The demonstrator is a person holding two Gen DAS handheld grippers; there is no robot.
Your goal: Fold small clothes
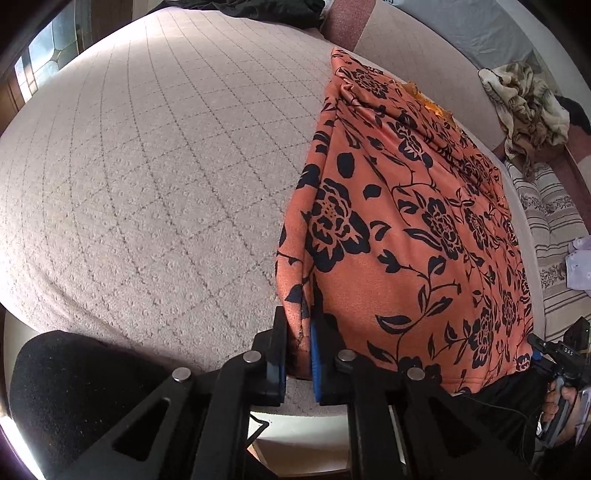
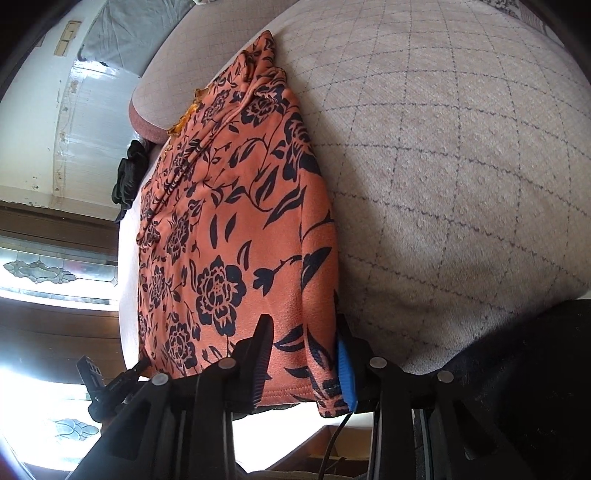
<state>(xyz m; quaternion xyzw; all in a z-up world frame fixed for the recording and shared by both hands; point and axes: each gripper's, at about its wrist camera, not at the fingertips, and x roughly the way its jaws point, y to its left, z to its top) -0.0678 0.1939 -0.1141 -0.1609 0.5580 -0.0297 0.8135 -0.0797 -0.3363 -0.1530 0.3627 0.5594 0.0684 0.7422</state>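
An orange garment with black flowers (image 1: 406, 221) lies lengthwise on a pale quilted bed cover (image 1: 147, 184). My left gripper (image 1: 299, 354) is shut on its near left corner, with a thin fold of cloth pinched between the blue pads. In the right wrist view the same garment (image 2: 229, 229) runs away from me. My right gripper (image 2: 304, 362) is shut on the near hem at the right corner, with a wider bunch of cloth between its jaws. Each gripper shows in the other's view: the right gripper (image 1: 546, 354) in a person's hand, the left gripper (image 2: 125, 373) at the lower left.
A crumpled patterned cloth (image 1: 528, 107) and striped fabric (image 1: 550, 221) lie beyond the bed's right side. Dark clothing (image 1: 258, 7) sits at the far edge. A dark bundle (image 2: 127, 177) hangs off the bed's left side. The quilted cover (image 2: 443, 184) stretches wide beside the garment.
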